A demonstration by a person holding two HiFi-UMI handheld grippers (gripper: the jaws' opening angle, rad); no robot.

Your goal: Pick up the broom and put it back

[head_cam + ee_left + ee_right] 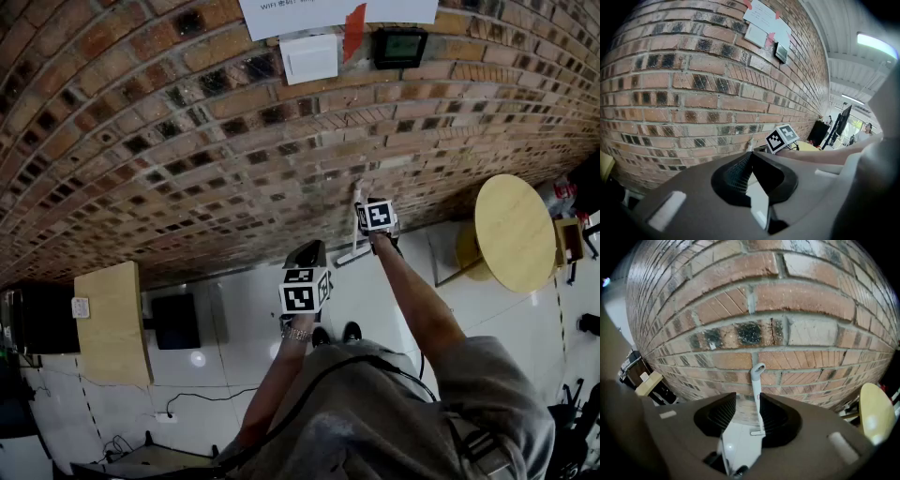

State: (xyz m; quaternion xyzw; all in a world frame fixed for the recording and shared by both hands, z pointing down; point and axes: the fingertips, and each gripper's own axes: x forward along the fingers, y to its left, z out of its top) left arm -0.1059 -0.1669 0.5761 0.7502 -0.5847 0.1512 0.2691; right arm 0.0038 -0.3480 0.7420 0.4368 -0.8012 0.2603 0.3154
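A white broom (355, 223) leans upright against the brick wall (187, 141), its head on the pale floor. In the right gripper view its handle (756, 390) rises in the gap between my jaws, close beside the right one, with its looped top resting on the bricks. My right gripper (747, 401) is open, and no pad presses on the handle. My left gripper (750, 155) hangs lower and to the left (307, 255), apart from the broom, its tips meeting with nothing between them. The right gripper's marker cube (782, 137) shows ahead of it.
A round wooden table (513, 232) stands right of the broom. A wooden cabinet (112, 322) and a black box (175, 321) stand at the left by the wall. A white switch plate (309, 58) and a small screen (399, 46) hang on the bricks.
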